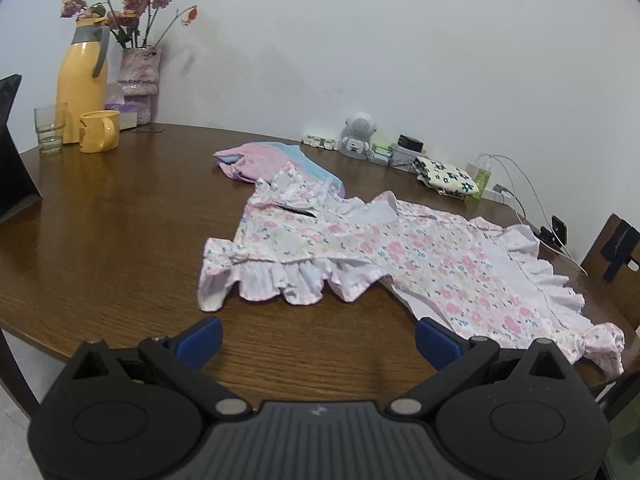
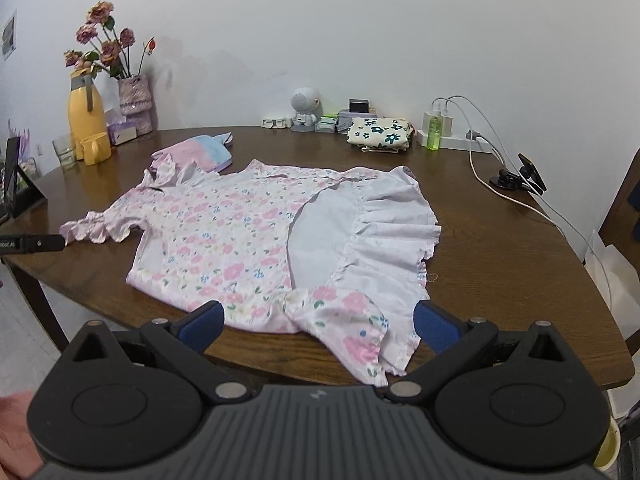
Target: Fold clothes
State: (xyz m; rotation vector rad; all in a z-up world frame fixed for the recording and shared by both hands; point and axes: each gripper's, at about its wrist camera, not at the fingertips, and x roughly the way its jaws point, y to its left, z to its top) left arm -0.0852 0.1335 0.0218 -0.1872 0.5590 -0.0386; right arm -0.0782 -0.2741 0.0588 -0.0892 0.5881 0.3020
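Floral pink fabric of a small dress is lying spread across the middle of the brown wooden table in the left wrist view, behind the left gripper, whose blue-padded fingers are standing wide apart over bare wood, holding nothing. From the right wrist view, the right gripper is gaping wide at the near table edge, its fingers flanking the dress's near sleeve without clamping it; a folded pink-and-blue garment is sitting toward the far edge.

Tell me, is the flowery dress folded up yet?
Not yet. The flowery dress lies spread across the table, sleeves and ruffled hem out.
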